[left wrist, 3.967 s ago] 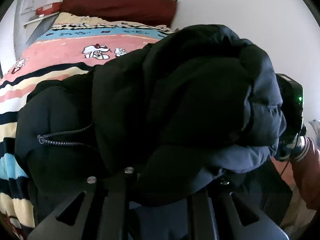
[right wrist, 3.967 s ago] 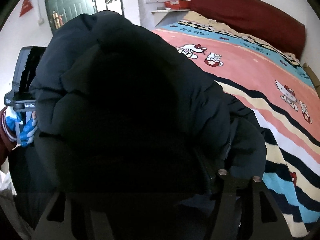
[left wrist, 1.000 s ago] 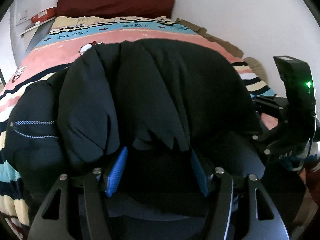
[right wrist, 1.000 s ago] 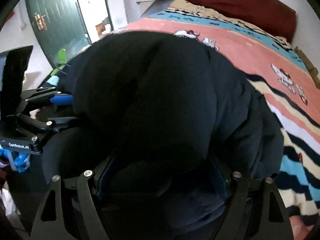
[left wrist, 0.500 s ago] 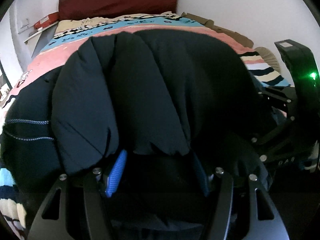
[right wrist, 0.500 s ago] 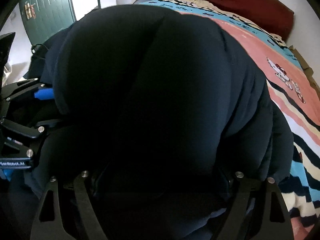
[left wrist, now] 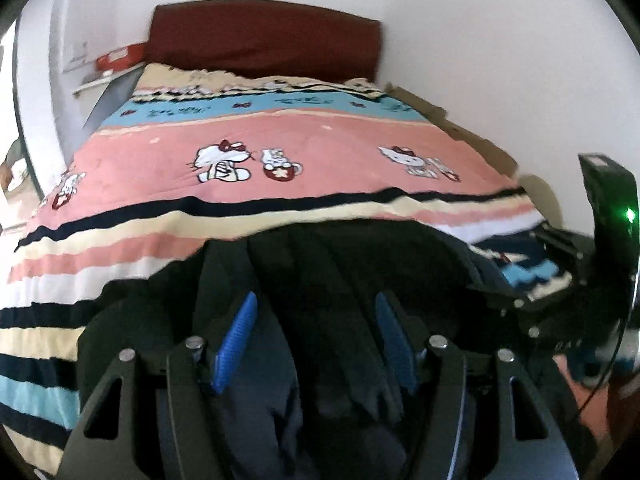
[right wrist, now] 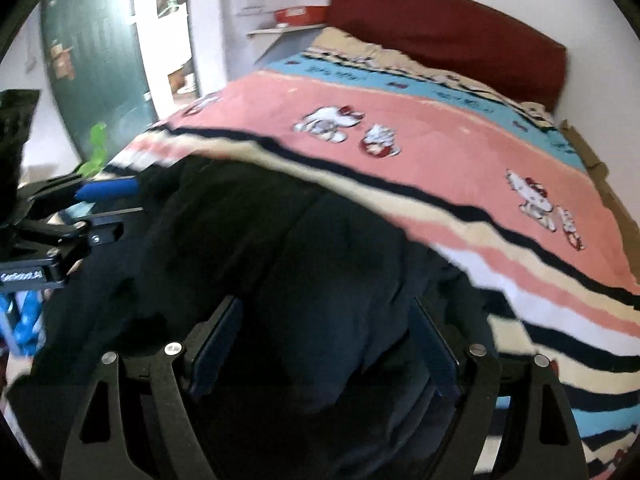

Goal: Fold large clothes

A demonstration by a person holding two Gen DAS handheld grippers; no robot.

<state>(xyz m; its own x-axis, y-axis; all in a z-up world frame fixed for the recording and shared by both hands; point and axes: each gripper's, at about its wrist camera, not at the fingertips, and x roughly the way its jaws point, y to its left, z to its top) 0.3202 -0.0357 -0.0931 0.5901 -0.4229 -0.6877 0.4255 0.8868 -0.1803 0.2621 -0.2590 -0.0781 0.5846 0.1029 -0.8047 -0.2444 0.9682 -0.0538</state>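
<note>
A dark navy padded jacket [left wrist: 320, 280] lies bundled at the near end of the bed, also filling the lower right wrist view [right wrist: 280, 248]. My left gripper [left wrist: 316, 320] is open, its blue pads either side of the jacket's fabric without pinching it. My right gripper [right wrist: 324, 328] is open too, its fingers spread over the jacket. The right gripper shows at the right edge of the left wrist view [left wrist: 560, 300]; the left gripper shows at the left edge of the right wrist view [right wrist: 72, 216].
The bed has a pink, cream, blue and black striped blanket [left wrist: 280, 152] with cartoon cats and a dark red headboard [left wrist: 264, 40]. A white wall runs along the right. A green door [right wrist: 96, 64] and a small shelf [right wrist: 288, 28] stand to the left.
The jacket has dropped from a raised mound down onto the bed, uncovering the blanket beyond. Both grippers, shut on it 4 s ago, are open, and both views have pulled back and up.
</note>
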